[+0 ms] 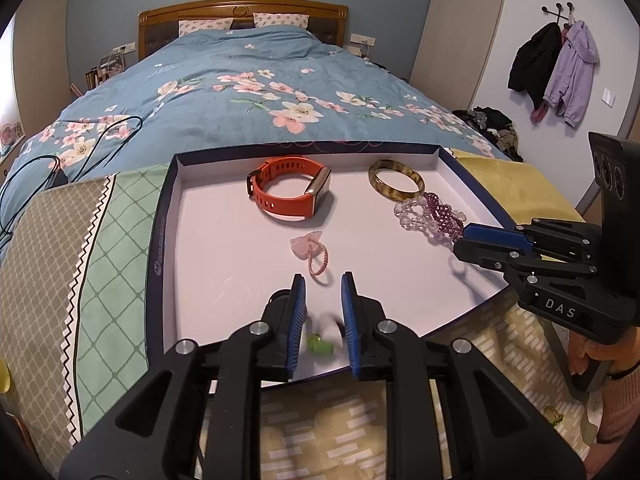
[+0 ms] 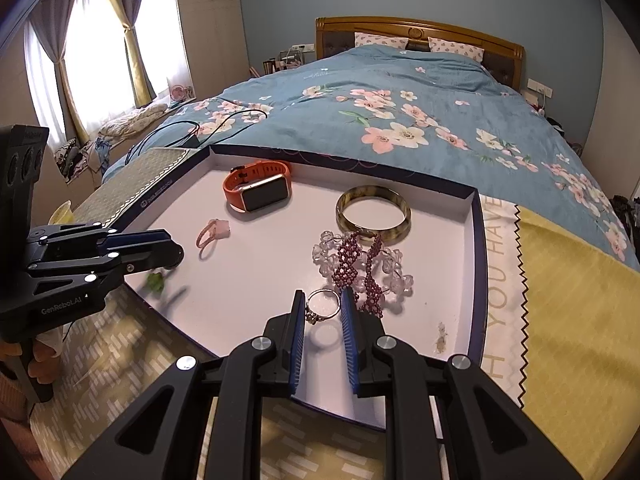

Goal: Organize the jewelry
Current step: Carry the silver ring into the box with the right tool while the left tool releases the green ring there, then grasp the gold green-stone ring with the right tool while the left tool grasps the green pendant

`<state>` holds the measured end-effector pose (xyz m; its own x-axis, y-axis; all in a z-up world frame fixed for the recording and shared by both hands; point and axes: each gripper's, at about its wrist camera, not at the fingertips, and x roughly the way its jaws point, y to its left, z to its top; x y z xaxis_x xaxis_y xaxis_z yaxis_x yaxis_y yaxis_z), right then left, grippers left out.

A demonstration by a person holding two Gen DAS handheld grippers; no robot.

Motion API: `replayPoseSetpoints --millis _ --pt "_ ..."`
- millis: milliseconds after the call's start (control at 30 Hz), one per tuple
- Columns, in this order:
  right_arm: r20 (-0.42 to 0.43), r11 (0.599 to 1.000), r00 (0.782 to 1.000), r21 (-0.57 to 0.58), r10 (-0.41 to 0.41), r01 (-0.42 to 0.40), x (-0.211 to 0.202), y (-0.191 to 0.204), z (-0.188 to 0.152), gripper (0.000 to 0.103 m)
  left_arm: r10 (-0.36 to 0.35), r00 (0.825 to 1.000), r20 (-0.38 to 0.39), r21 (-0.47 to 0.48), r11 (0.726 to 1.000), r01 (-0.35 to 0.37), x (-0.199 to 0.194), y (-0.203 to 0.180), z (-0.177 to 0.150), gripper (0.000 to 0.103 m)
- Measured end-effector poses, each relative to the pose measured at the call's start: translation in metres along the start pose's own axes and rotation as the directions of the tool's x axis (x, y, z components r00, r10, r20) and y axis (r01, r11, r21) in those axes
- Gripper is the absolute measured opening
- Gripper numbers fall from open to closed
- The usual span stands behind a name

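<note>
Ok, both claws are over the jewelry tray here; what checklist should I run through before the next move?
1. Right claw grips silver ring: ok, it spans both pads, its shadow on the tray below.
2. Left claw holds green piece: cannot tell, blurred.
3. Both claws above tray: ok.
4. Beaded bracelets clear of right claw: not ok, right beside its finger.
5. Orange watch and bangle out of the way: ok.
</note>
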<state>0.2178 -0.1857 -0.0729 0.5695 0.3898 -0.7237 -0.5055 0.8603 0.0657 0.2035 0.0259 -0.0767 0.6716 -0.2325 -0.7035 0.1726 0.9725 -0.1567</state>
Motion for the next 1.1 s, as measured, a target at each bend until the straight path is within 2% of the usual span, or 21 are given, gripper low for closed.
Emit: replayPoseSetpoints --millis 167,333,533,700,800,1100 --pt "0.008 1.000 1.000 0.012 -0.008 0.008 -0.002 -0.002 0.000 0.017 0.002 1.000 0.025 -0.002 1.000 -0.002 -0.008 0.001 -0.002 0.030" --pt "0.039 0.999 0.999 0.032 -0.008 0.007 -0.016 -0.005 -0.002 0.026 0.002 0.997 0.072 0.012 1.000 -0.003 -0.028 -0.002 -0.003 0.040" --pt "0.064 0.999 0.998 0.039 0.005 -0.008 -0.040 -0.007 -0.014 0.030 -0.062 0.992 0.114 0.080 0.995 0.053 -0.064 -0.015 -0.016 0.047" --pt "0.054 0.999 0.998 0.022 0.023 -0.025 -0.058 -0.002 -0.036 0.033 -0.123 0.989 0.082 0.146 0.983 0.110 -0.079 -0.031 -0.039 0.050" --pt "0.025 0.998 0.998 0.027 0.055 -0.055 -0.065 0.001 -0.054 0.033 -0.159 0.987 0.035 0.183 0.972 0.150 -0.081 -0.043 -0.056 0.050" --pt "-0.034 0.996 0.996 0.042 0.085 -0.084 -0.084 0.009 -0.097 0.033 -0.193 0.980 -0.042 0.249 0.948 0.198 -0.079 -0.067 -0.087 0.050"
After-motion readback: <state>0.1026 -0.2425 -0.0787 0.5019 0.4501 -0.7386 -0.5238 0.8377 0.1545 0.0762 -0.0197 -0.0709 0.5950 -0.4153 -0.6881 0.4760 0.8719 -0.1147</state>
